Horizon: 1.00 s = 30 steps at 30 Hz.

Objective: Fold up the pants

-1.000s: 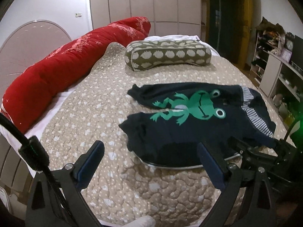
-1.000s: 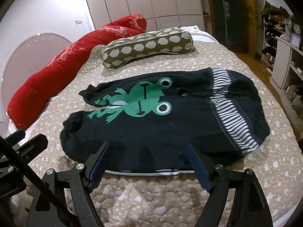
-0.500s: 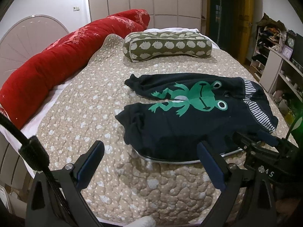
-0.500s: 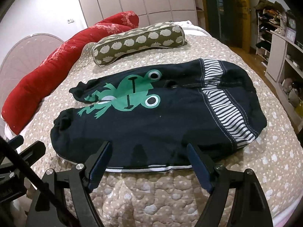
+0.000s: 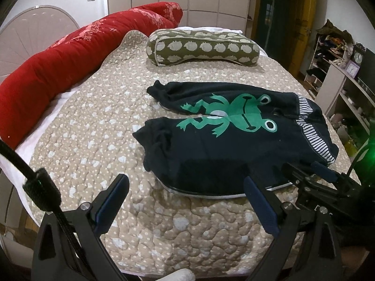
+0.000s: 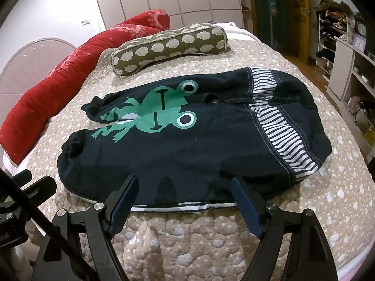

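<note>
Left wrist view shows the pants [image 5: 225, 145] lying flat on the bed [image 5: 98, 126], legs toward the red bolster [image 5: 70, 56], striped waistband [image 5: 314, 133] at the far right. The left gripper [image 5: 185, 201] is spread wide and holds nothing, hovering just short of the near hem. The right gripper [image 6: 185, 199] is likewise spread and empty, its tips over the near edge of the cloth. Folding seems not yet begun; this looks like the approach. The next move likely calls for both grippers to pinch that near edge and carry it across onto the far leg. No containers are on the bed; only a spotted pillow [image 5: 201, 46] lies beyond the pants.
</note>
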### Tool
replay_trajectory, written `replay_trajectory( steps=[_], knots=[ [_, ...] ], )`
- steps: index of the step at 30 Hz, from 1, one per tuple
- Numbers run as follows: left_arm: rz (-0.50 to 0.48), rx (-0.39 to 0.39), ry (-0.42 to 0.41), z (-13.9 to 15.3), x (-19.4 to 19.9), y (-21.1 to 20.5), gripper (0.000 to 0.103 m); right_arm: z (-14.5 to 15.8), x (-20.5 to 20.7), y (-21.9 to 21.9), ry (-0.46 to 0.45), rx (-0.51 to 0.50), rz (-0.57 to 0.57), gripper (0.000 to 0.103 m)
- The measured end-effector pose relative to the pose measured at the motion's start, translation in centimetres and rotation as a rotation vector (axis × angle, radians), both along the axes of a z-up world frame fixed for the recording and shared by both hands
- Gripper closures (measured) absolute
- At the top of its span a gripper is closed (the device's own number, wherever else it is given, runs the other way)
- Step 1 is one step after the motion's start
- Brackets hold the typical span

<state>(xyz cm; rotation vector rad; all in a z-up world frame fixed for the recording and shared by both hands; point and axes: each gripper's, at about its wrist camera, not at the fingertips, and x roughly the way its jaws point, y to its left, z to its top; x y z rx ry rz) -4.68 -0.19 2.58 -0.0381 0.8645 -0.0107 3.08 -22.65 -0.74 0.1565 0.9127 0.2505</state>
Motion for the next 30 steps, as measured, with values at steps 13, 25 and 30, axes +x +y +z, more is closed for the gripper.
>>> replay_trajectory(
  steps=[13, 25, 30],
  knots=[
    [-0.004, -0.022, 0.03, -0.6, 0.5, 0.1, 0.005, -1.0, 0.4, -0.2, 0.032, -0.007, -0.013, 0.019],
    [-0.003, -0.025, 0.038, -0.8, 0.7, 0.1, 0.005, -1.5, 0.5, -0.8, 0.053, -0.01, -0.034, 0.019],
    [-0.003, -0.024, 0.037, -0.8, 0.7, 0.1, 0.005, -1.6, 0.4, -0.8, 0.057, -0.015, -0.033, 0.019]
  ],
)
